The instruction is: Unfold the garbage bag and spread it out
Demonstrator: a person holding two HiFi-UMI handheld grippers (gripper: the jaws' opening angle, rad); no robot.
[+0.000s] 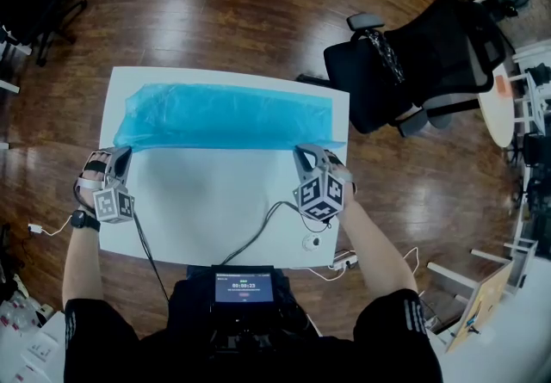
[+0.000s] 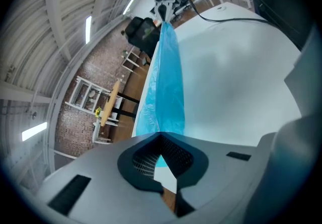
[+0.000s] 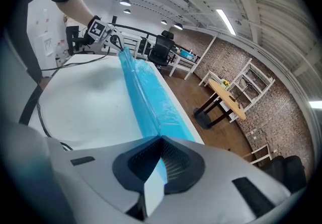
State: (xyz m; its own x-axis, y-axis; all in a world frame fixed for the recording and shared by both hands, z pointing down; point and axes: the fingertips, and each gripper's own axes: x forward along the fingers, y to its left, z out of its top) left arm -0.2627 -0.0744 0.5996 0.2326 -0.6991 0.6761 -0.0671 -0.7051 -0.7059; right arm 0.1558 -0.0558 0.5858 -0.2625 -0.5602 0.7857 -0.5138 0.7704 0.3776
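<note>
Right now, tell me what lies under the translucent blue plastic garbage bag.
The white rectangular table bears the blue garbage bag along its far side. Whether anything thin lies under the film cannot be seen.

Glossy brown wooden floor (image 1: pixel 189 20), white rectangular table (image 1: pixel 215 200) in the middle, black office chair (image 1: pixel 413 63) near its far right corner, brick wall (image 3: pixel 289 117), small round wooden table (image 3: pixel 229 98) on a black base, white ceiling with long lit lamp strips (image 3: pixel 226 20)
</note>
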